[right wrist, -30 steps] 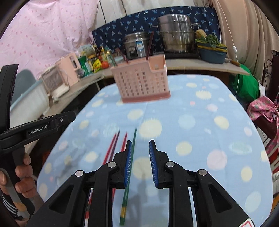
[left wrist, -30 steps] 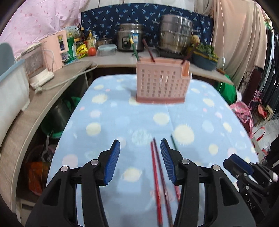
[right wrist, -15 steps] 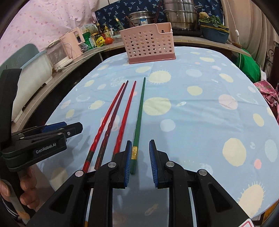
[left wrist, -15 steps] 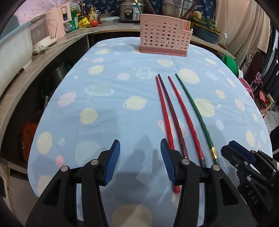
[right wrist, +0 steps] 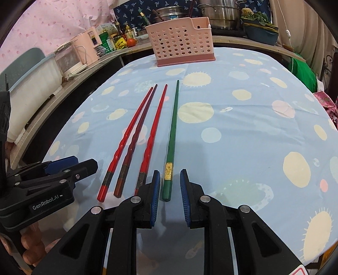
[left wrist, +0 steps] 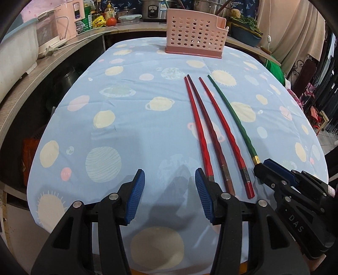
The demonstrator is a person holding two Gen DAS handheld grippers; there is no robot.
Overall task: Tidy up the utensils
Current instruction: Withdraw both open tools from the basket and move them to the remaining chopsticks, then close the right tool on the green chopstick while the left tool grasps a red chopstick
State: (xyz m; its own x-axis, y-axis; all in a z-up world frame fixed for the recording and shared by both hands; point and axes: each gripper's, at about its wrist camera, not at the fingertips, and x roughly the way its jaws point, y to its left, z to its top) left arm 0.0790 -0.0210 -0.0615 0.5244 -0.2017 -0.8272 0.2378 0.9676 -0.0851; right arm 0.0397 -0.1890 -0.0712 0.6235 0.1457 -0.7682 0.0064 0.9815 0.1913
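Three red chopsticks point(left wrist: 213, 129) point(right wrist: 135, 135) and one green chopstick point(left wrist: 234, 118) point(right wrist: 172, 135) lie side by side on the blue dotted tablecloth point(left wrist: 118, 118). A pink perforated utensil basket point(left wrist: 195, 40) point(right wrist: 179, 47) stands at the table's far end. My left gripper point(left wrist: 170, 182) is open and empty, left of the chopsticks' near ends. My right gripper point(right wrist: 169, 182) is open, its jaws either side of the green chopstick's near end without gripping it. It shows at the right edge of the left wrist view point(left wrist: 264, 167).
A counter point(right wrist: 101, 57) behind and to the left holds a pink appliance point(left wrist: 69, 19), bottles, a rice cooker point(left wrist: 154, 9), steel pots and a planter point(right wrist: 259, 29). The table's near edge is just below both grippers.
Both grippers pulled back from near the basket toward the table's near edge. The chopsticks' near ends came into view. The right gripper's jaws opened a little wider around the green chopstick.
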